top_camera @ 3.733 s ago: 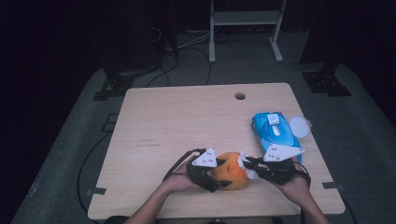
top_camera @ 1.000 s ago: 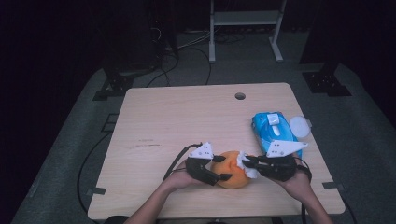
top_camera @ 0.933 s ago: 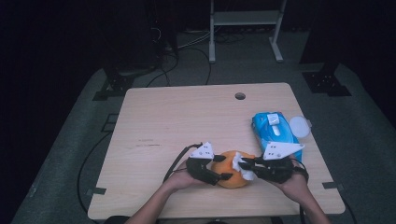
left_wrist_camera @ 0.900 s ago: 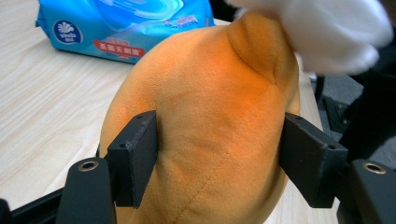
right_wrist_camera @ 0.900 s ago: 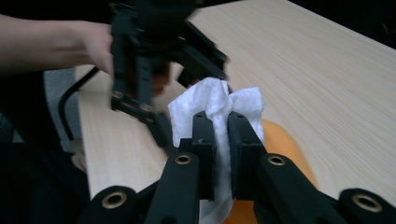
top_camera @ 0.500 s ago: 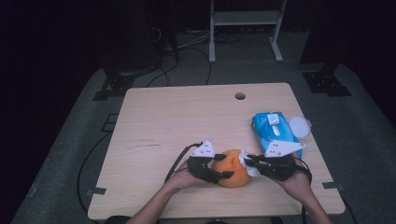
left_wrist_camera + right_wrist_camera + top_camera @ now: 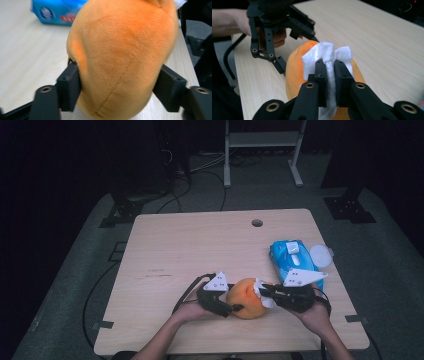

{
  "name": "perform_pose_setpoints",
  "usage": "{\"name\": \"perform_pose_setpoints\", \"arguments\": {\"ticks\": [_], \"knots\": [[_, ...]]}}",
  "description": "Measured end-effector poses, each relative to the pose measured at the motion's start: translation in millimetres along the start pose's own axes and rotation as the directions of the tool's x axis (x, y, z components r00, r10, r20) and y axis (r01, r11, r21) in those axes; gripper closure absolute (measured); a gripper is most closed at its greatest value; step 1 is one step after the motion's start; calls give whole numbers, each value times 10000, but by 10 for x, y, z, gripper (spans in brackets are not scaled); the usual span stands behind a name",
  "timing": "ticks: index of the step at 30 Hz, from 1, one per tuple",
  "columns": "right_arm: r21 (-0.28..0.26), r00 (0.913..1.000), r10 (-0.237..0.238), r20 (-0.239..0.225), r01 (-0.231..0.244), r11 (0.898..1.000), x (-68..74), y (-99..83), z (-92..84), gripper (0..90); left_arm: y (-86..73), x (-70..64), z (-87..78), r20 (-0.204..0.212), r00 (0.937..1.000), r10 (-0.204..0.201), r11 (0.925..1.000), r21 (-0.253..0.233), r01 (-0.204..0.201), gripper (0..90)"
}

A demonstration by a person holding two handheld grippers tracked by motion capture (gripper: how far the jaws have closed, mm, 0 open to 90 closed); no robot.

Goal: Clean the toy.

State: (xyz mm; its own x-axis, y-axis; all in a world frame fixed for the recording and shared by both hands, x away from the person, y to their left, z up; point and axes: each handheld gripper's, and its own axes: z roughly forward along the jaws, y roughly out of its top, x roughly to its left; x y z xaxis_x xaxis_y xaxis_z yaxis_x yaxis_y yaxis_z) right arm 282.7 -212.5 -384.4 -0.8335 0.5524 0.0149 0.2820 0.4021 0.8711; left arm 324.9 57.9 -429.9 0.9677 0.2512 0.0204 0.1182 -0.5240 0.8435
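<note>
Left tongs [image 7: 239,308] just re-squeezed orange plush [image 7: 247,298].

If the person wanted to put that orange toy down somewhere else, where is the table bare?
The whole left half of the table is bare, and so is the far strip around the round hole. It is crowded near the front right, where the orange toy, both grippers, the blue wipes pack and a white lid sit.

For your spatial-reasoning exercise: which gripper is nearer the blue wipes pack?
Right. The right gripper sits just below the blue wipes pack; the left gripper is beyond the orange plush toy.
</note>
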Motion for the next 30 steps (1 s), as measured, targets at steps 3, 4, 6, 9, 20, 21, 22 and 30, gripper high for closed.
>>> {"name": "perform_pose_setpoints", "arguments": {"ticks": [3,4,6,9,20,21,22,30], "knots": [[-455,9997,216,80,-212,9987,-57,76,19,817,70,24,-128,-540,9985,18,9999,-134,-25,331],[-507,9998,187,92,-182,9985,-73,97,37,817,86,45,-184,-930,9956,123,9999,-8,-124,337],[-500,9994,265,214,-254,9984,-108,142,104,817,87,82,-257,-1604,9868,235,9996,166,-211,346],[-526,9982,542,244,-529,9972,-192,201,219,817,60,106,-279,-2463,9685,364,9983,532,-240,348],[-49,9936,1119,-130,-1120,9937,-295,249,542,816,-3,61,-148,-2044,9737,1008,9794,1925,-610,202],[18,9945,1029,-193,-1029,9947,-285,234,544,816,-1,82,-194,-1546,9855,706,9829,1790,-423,203],[267,9949,969,-286,-961,9950,-255,206,537,816,5,102,-238,-1083,9932,427,9866,1613,-248,204],[659,9933,802,-834,-748,9950,-126,-32,430,815,73,201,-392,-236,9997,-7,9995,-329,-1,194]]}}
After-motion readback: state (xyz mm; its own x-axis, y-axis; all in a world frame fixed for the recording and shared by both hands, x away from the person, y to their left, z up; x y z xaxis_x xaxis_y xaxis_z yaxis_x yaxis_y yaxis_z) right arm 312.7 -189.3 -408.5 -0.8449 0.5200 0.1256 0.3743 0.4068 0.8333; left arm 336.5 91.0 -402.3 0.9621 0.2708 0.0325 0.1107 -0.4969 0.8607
